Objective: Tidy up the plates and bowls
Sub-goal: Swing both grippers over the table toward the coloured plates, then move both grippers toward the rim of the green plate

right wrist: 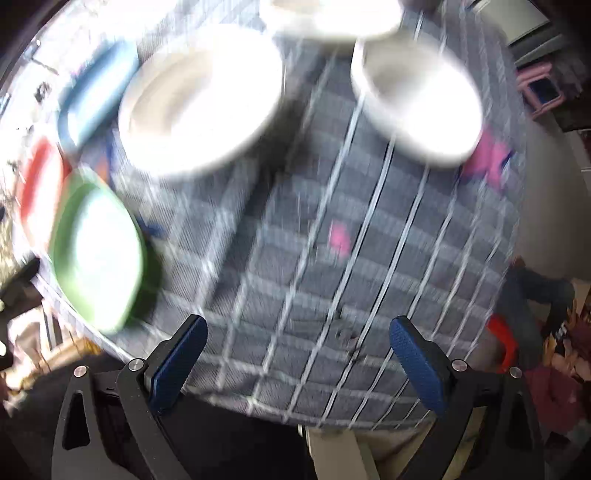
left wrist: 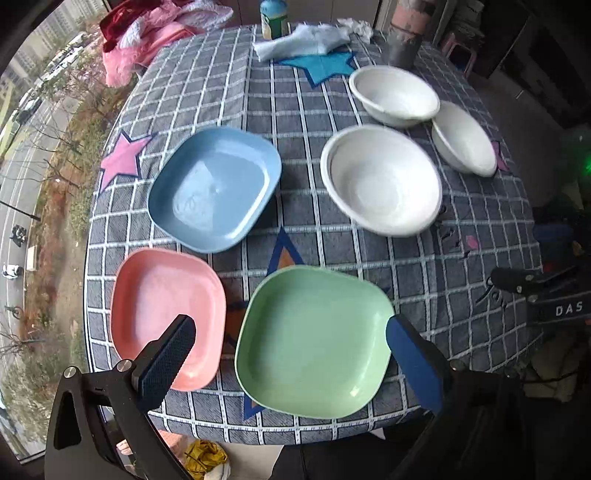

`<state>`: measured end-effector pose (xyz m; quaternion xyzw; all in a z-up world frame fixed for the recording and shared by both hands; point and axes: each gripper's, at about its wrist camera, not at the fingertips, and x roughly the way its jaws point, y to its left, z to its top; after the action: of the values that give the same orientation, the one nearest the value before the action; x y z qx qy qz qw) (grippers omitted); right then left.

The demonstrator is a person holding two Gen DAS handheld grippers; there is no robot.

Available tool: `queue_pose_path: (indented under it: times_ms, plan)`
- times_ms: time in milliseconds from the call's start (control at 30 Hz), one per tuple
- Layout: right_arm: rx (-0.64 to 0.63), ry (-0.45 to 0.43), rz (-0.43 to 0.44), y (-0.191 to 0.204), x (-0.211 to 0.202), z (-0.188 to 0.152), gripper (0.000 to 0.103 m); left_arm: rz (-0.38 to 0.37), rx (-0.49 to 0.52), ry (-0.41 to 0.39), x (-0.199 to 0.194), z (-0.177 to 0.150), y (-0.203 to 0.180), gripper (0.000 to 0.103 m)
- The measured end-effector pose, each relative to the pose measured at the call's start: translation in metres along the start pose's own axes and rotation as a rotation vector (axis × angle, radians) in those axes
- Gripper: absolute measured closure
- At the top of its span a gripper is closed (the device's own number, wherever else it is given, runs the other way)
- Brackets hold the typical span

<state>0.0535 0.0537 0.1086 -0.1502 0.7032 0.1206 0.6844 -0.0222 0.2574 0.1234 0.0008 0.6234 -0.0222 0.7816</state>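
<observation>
On the checked tablecloth (left wrist: 295,110) lie three square plates: blue (left wrist: 216,188), pink (left wrist: 162,306) and green (left wrist: 314,339). Three white bowls stand to the right: a large one (left wrist: 382,179), one behind it (left wrist: 393,94) and one at the far right (left wrist: 463,138). My left gripper (left wrist: 290,332) is open above the green plate, its fingers astride it, holding nothing. My right gripper (right wrist: 297,332) is open and empty over the near table edge. The right wrist view is blurred; it shows the green plate (right wrist: 98,251) at left and the white bowls (right wrist: 201,99) ahead.
At the back of the table lie a white cloth (left wrist: 303,40), a jar (left wrist: 273,18) and a grey cylinder (left wrist: 402,44). Pink and red fabric (left wrist: 147,33) is piled at the back left. The right gripper's body (left wrist: 546,291) shows at the right edge.
</observation>
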Motion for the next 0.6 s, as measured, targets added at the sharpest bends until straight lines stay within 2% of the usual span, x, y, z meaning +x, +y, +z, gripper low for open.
queue_pose_path:
  times_ms: [33,67,133,167,233,333,400,533,600]
  plan:
    - [0.010,-0.095,0.005,0.002,-0.027,0.008,0.004,-0.013,-0.019,-0.036,-0.010,0.008,0.004,0.000]
    - [0.027,-0.241,0.006,0.007,-0.062,0.019,0.004,-0.030,-0.040,-0.075,-0.021,0.013,0.009,0.000]
    - [0.053,-0.389,0.023,0.000,-0.101,0.023,0.003,-0.049,-0.102,-0.151,-0.041,0.026,0.016,0.000]
    - [0.068,-0.421,0.032,0.001,-0.111,0.026,0.001,-0.052,-0.130,-0.173,-0.047,0.029,0.019,0.000]
    - [0.114,-0.396,0.029,0.005,-0.115,0.032,0.001,-0.049,-0.166,-0.158,-0.049,0.032,0.023,0.000]
    - [0.138,-0.246,0.042,0.013,-0.089,0.026,0.001,0.000,-0.177,-0.073,-0.035,0.029,0.027,0.000]
    - [0.107,-0.160,0.050,0.029,-0.069,0.023,0.001,-0.002,-0.198,-0.020,-0.023,0.025,0.033,0.000]
    - [0.043,-0.119,0.039,0.040,-0.055,0.014,0.001,0.001,-0.235,-0.014,-0.021,0.019,0.042,0.000]
    - [0.010,-0.123,0.012,0.060,-0.048,0.030,0.001,0.006,-0.228,-0.023,-0.024,0.018,0.042,0.000]
